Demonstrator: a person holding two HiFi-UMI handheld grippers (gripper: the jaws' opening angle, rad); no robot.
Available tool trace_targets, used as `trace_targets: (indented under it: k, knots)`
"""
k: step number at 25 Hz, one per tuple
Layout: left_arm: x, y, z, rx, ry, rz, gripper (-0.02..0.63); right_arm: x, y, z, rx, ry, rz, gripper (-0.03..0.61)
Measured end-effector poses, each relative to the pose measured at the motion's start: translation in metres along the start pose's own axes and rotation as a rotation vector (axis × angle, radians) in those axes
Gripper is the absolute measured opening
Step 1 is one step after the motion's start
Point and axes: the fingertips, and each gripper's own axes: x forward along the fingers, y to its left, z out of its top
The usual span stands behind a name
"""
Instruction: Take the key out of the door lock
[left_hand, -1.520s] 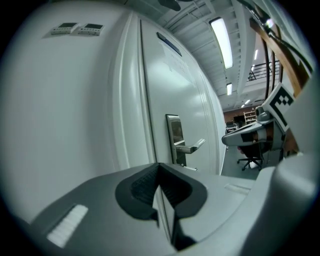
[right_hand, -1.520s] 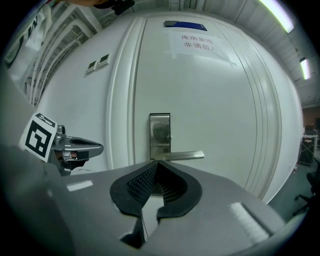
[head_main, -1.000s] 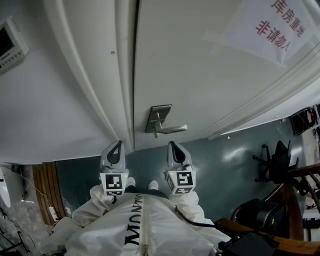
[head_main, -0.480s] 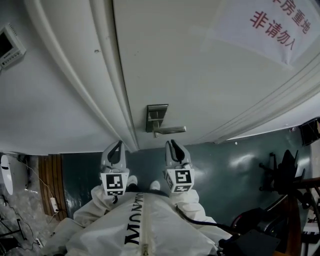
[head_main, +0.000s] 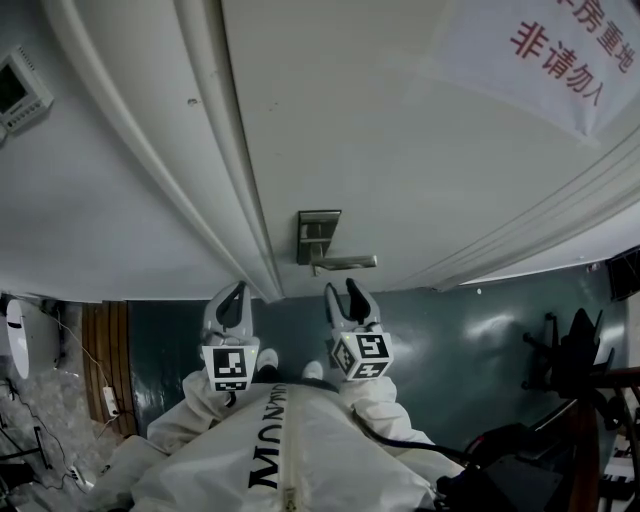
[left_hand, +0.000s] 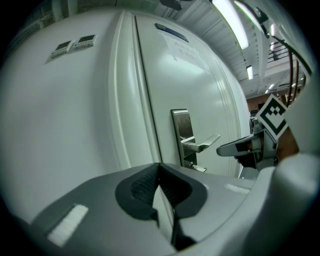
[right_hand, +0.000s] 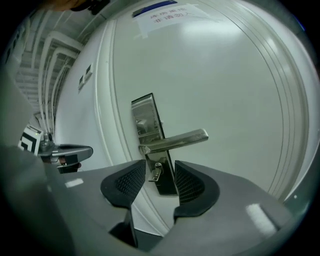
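White door (head_main: 400, 130) had key (right_hand: 156, 174) in lock (head_main: 317, 238); right gripper (head_main: 340, 290) just opened wide, key ahead, untouched; left gripper (head_main: 232, 300) pressed together, empty

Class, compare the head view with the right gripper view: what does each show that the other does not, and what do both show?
Head view only: the person's white suit and a dark chair at the right. Right gripper view only: the key under the lever handle, seen in the gap between the right hand-held gripper's jaws, which have just been opening and touch nothing. Both: the white door, the lever handle, the paper notice and the left hand-held gripper.
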Motion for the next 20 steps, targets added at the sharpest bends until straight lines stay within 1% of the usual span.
trace_targets:
  k: [3, 7, 10, 14, 16, 18, 20]
  knots:
    - [-0.001, 0.002, -0.002, 0.001, 0.008, 0.005, 0.000, 0.007, -0.002, -0.010, 0.164, 0.001, 0.037, 0.175]
    - [-0.003, 0.006, -0.003, 0.005, 0.015, 0.013, 0.000, 0.017, -0.006, -0.022, 0.428, -0.011, 0.084, 0.179]
    - [-0.004, 0.010, -0.005, 0.008, 0.024, 0.019, 0.000, 0.023, -0.009, -0.026, 0.595, -0.036, 0.104, 0.178]
    - [-0.006, 0.015, -0.006, 0.011, 0.028, 0.028, 0.000, 0.031, -0.010, -0.032, 0.852, -0.077, 0.144, 0.179]
    - [-0.007, 0.016, -0.007, 0.012, 0.031, 0.032, 0.000, 0.035, -0.009, -0.036, 0.946, -0.093, 0.162, 0.179]
    - [-0.007, 0.018, -0.008, 0.014, 0.036, 0.035, 0.000, 0.039, -0.009, -0.041, 1.006, -0.101, 0.175, 0.179]
    - [-0.007, 0.019, -0.009, 0.014, 0.039, 0.036, 0.000, 0.043, -0.007, -0.045, 1.092, -0.114, 0.191, 0.178]
